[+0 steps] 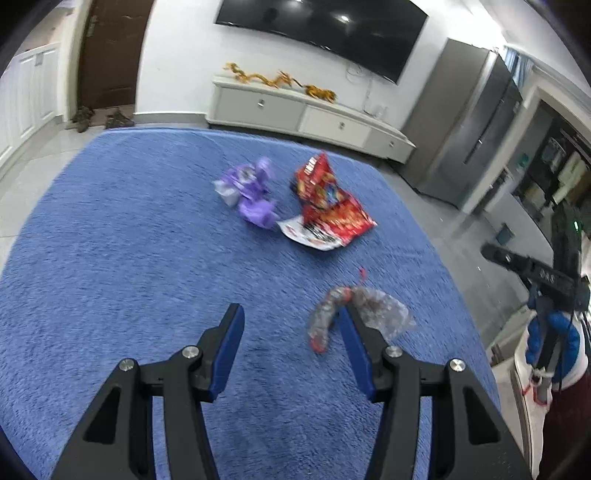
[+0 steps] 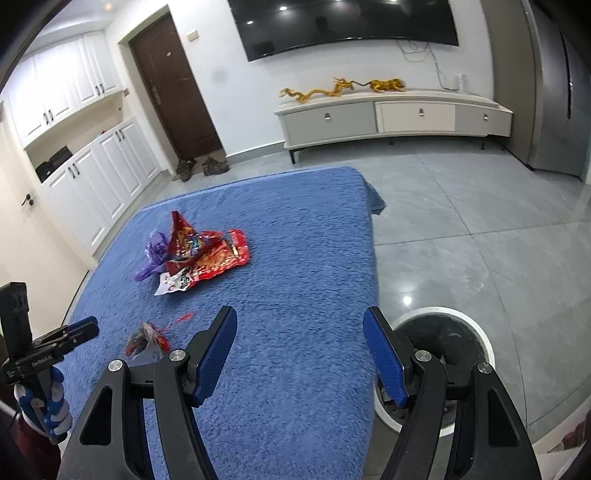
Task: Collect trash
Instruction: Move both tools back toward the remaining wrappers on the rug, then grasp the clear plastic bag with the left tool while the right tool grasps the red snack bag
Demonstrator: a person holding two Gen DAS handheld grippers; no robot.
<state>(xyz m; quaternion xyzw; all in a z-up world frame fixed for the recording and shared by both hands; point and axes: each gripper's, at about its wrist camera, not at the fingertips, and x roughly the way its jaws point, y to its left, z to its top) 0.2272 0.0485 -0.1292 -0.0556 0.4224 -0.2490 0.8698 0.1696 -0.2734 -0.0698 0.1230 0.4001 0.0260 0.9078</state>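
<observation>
Bright, even indoor light in both views. Ceiling spots reflect as white dots in the wall television (image 2: pixel 347 26) at top of frame; one more glints on the glossy floor tiles (image 2: pixel 461 229), lower right. Left wrist view is motion-blurred throughout: blue cover (image 1: pixel 147 240) texture smeared, wrappers soft. Right wrist view sharper. Strong fisheye bending, dark vignette at the corners. Shadows faint and soft.
</observation>
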